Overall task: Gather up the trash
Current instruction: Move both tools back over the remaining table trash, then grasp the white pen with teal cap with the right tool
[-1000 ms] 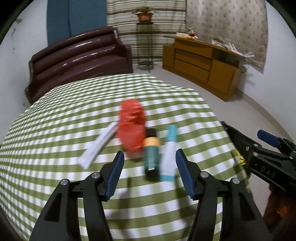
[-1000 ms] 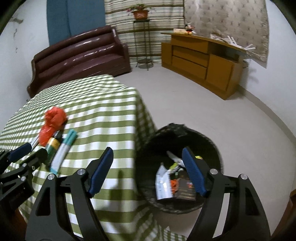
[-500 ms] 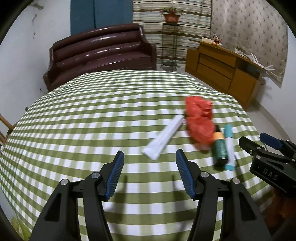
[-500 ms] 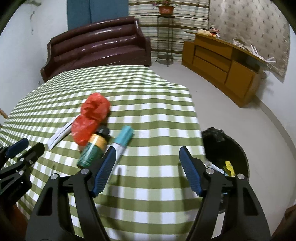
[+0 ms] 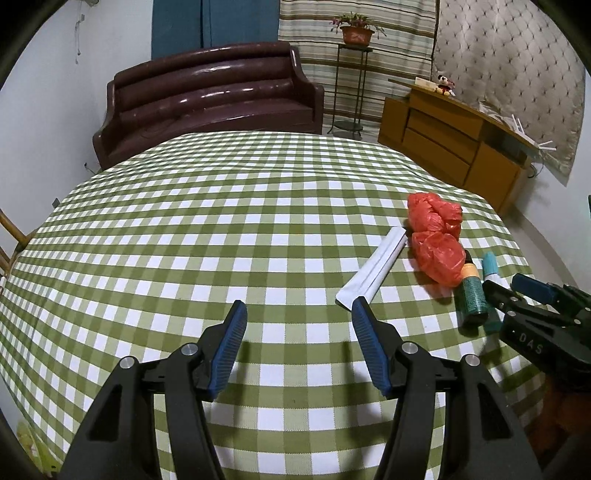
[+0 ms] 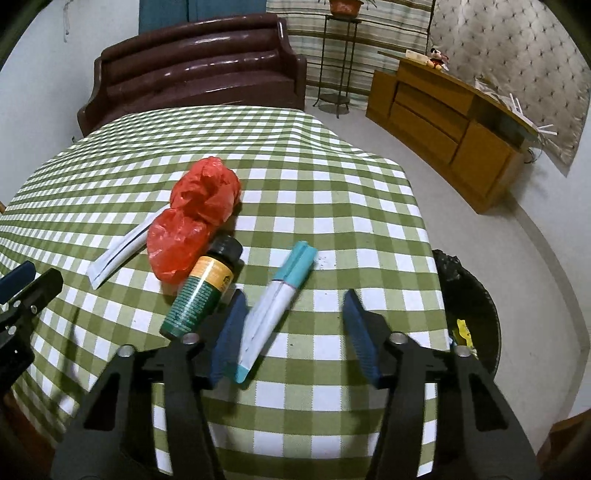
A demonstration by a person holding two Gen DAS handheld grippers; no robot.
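The left gripper [image 5: 297, 321] filled the lower centre of its view, jaws parted and nothing between them. The right gripper [image 6: 293, 317], lower centre too, had just been closing, its jaws apart and unpressed.

A home living room is showing: sofa [image 5: 210, 96], wooden sideboard [image 5: 454, 144], potted plant [image 5: 356, 31], checked tablecloth [image 5: 221, 221].

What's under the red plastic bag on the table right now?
The red plastic bag lies over one end of the white sachet and touches the green bottle at its black cap. Anything else beneath it is hidden.
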